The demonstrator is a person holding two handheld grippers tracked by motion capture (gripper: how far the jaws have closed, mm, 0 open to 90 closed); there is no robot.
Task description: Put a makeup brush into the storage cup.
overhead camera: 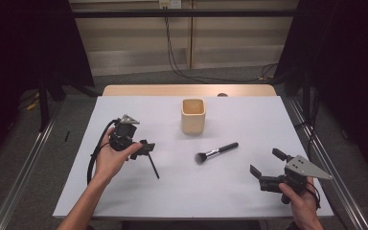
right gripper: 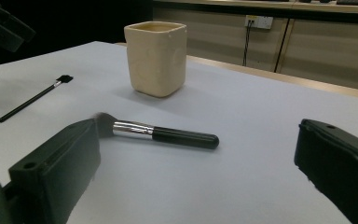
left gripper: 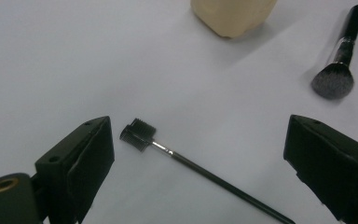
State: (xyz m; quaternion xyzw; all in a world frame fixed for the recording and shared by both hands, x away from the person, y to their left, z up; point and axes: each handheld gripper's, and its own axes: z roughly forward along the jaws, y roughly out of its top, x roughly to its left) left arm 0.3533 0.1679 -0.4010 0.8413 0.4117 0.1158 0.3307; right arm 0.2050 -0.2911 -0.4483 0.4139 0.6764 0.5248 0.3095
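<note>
Left claw (left gripper: pixel 198 161) agape, fluffy brush (overhead camera: pixel 215 153) (chrome-collared)

A powder brush (overhead camera: pixel 215 153) and thin brow comb (left gripper: pixel 200 170) are lying flat before an upright cream cup (overhead camera: pixel 193 116).

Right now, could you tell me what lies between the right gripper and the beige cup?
The powder brush lies flat between the right gripper and the beige cup, as the right gripper view shows; it touches neither.
</note>
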